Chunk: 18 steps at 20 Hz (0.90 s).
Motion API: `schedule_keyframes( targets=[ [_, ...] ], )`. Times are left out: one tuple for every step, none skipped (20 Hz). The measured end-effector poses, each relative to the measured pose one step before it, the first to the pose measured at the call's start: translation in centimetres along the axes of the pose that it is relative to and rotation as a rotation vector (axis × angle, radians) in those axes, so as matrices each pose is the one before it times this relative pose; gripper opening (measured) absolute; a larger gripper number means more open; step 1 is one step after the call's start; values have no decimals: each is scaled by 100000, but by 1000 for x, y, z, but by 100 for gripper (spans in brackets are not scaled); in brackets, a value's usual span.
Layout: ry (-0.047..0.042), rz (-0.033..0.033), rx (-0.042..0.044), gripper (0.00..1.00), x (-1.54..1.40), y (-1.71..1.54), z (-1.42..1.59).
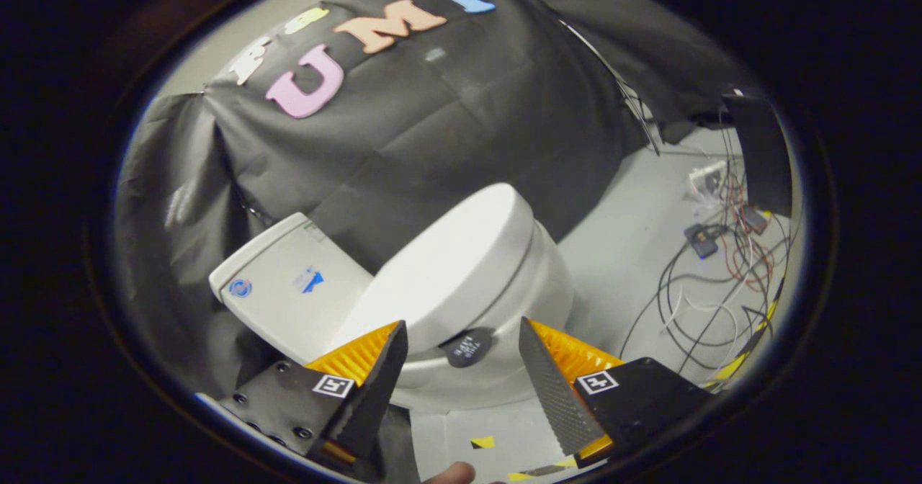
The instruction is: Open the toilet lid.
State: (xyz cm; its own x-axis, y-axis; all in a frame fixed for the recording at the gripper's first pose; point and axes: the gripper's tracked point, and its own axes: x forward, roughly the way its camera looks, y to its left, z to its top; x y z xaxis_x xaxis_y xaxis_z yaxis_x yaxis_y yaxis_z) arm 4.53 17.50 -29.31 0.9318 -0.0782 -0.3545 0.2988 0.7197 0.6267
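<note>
The left finger (374, 379) of the gripper (461, 340) covered the near left part of the toilet bowl (533, 289), and both fingers ran out of sight at the bottom of the frame. The round dark label (467, 347) under the front rim of the toilet lid (454, 268) carried print too small to tell. At the bottom centre a fingertip (450, 474) was cut off by the edge. The tank (288, 289) at lower left had its base hidden behind the left finger. At the right, the tangle of cables (713, 282) on the floor (619, 246) was too fine to follow.
</note>
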Motion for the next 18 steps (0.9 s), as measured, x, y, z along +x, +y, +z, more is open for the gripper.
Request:
schedule_keyframes(
  targets=[
    [752,-221,3034,97,541,-262,-226],
    [-167,-15,3994,88,616,-89,-42],
    [1934,-642,3509,80,469,-343,-354],
    [1379,-317,2044,72,800,-170,-562],
    [830,305,2165,64,677,-56,-229],
    [1201,1865,2968,56,684,340,-309],
    [-874,316,2718,48,-649,13,243],
    [-560,-395,3112,40,354,-175,247],
    [302,-526,3115,34,240,-356,-66],
    [1645,594,4030,29,-134,-95,-243],
    [886,-414,3781,24,35,-122,-21],
    [-2328,5351,7055,19,901,1030,383],
    [-3557,-1615,1686,13,-298,-390,842],
    [1105,-493,1201,8,-467,224,-540],
    [-1603,-717,899,3,127,180,287],
    [296,-841,-967,3,19,-168,-195],
    [-351,-1025,-670,3,-37,-138,105],
    [475,-1397,15,3,-85,50,-24]
  ],
)
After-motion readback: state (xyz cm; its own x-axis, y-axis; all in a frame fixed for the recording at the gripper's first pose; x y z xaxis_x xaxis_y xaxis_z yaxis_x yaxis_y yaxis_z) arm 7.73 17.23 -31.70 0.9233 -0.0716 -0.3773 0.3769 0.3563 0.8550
